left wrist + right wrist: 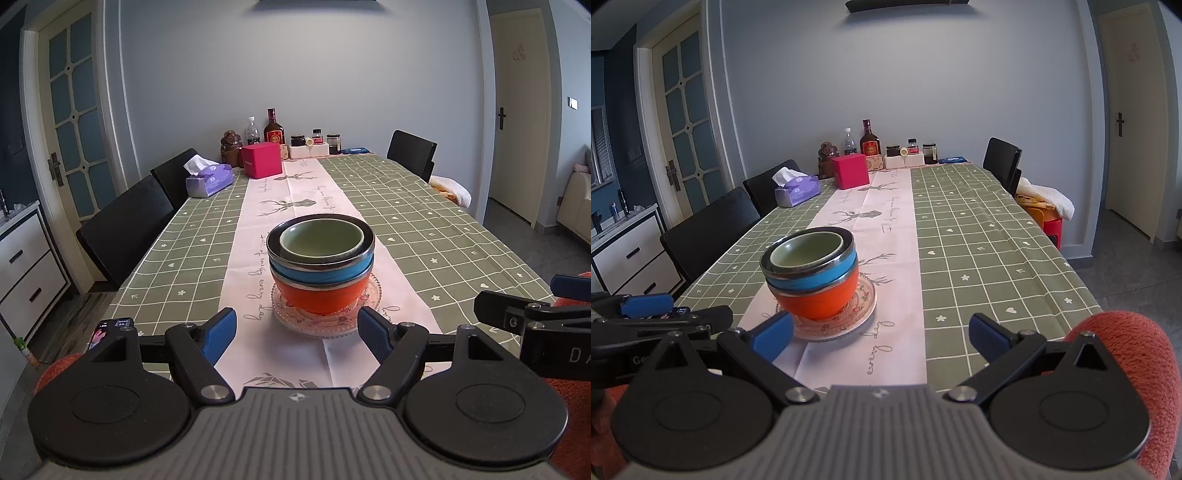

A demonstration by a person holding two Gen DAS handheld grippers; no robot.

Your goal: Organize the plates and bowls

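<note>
A green bowl (320,239) sits nested in a blue bowl (321,274), which sits in an orange bowl (320,298). The stack stands on a clear glass plate (351,322) on the table's pink runner. My left gripper (297,334) is open and empty, just in front of the plate. The stack also shows in the right wrist view: green bowl (809,249), blue bowl (816,280), orange bowl (820,301), plate (849,321). My right gripper (881,338) is open and empty, to the right of the stack and nearer than it.
A green checked tablecloth (424,236) covers the long table. At the far end stand a pink box (261,159), a tissue pack (208,179), bottles and jars. Black chairs (125,225) line the left side, one at the far right. A phone (110,330) lies at the near left edge.
</note>
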